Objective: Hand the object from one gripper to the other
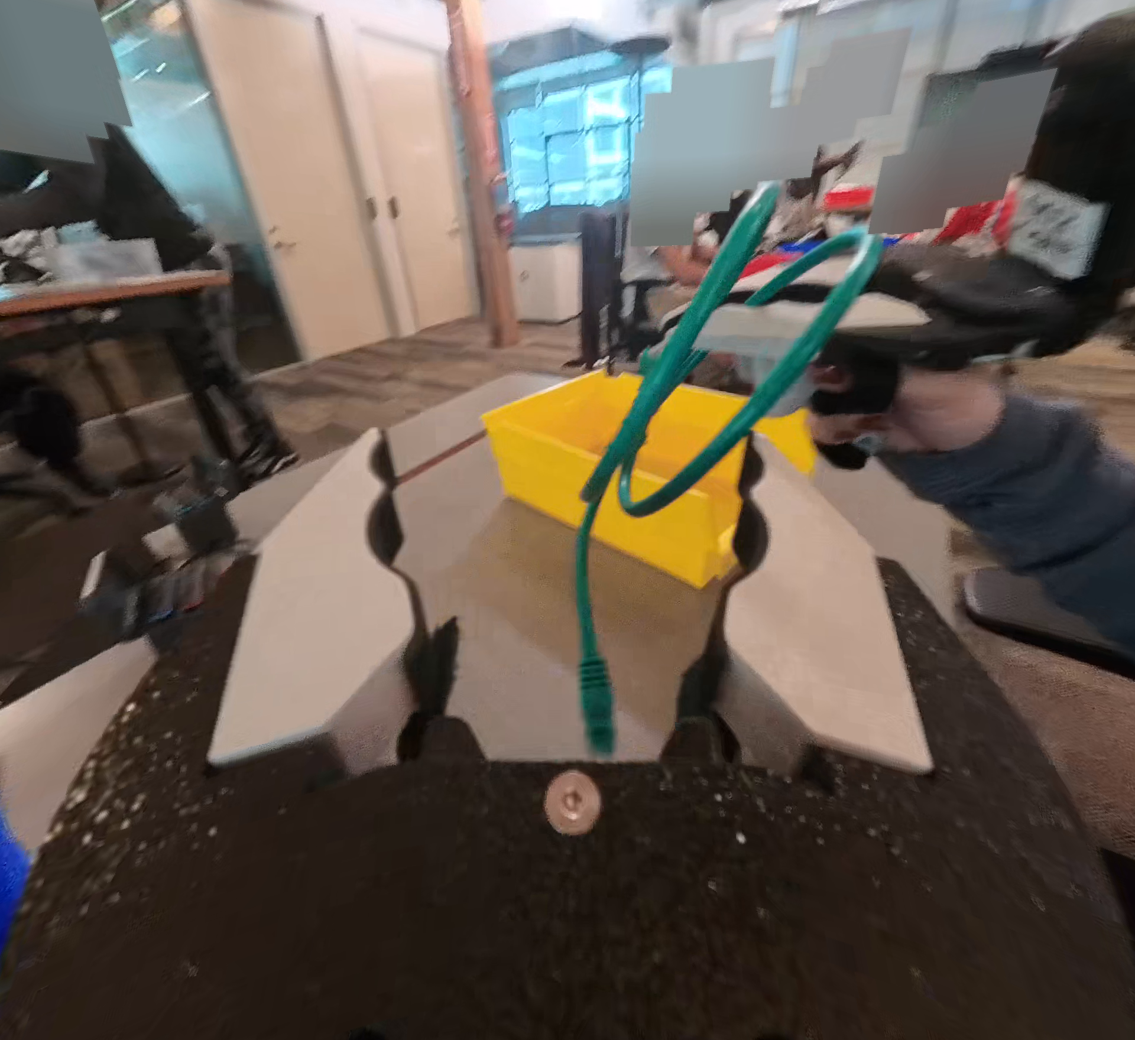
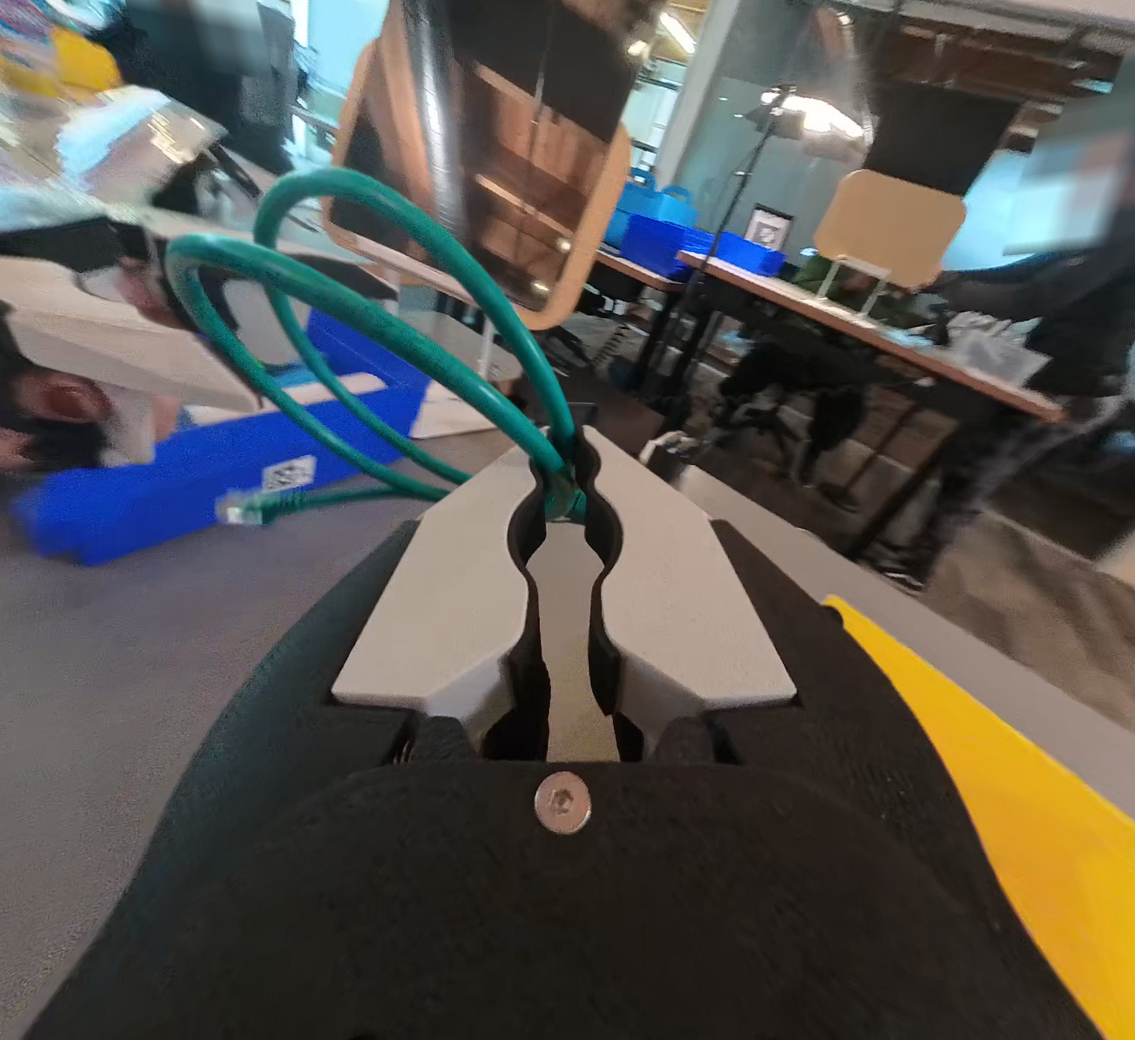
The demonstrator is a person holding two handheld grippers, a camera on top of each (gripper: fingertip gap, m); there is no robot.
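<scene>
A green network cable hangs in loops from my right gripper, which is shut on it at the fingertips. In the left wrist view the right gripper is at the upper right, above a yellow bin. The cable drops from it, and its green plug hangs between the fingers of my left gripper, which is wide open and touches nothing. In the right wrist view one white finger of the left gripper shows at the left behind the loops. The clear plug tip dangles below.
The yellow bin stands on a grey table. A blue bin lies on the table's left side. A person's hand and blue sleeve hold the right gripper. A flat dark object lies at the right. Across from one pair of fingers to the other is roughly 10 cm.
</scene>
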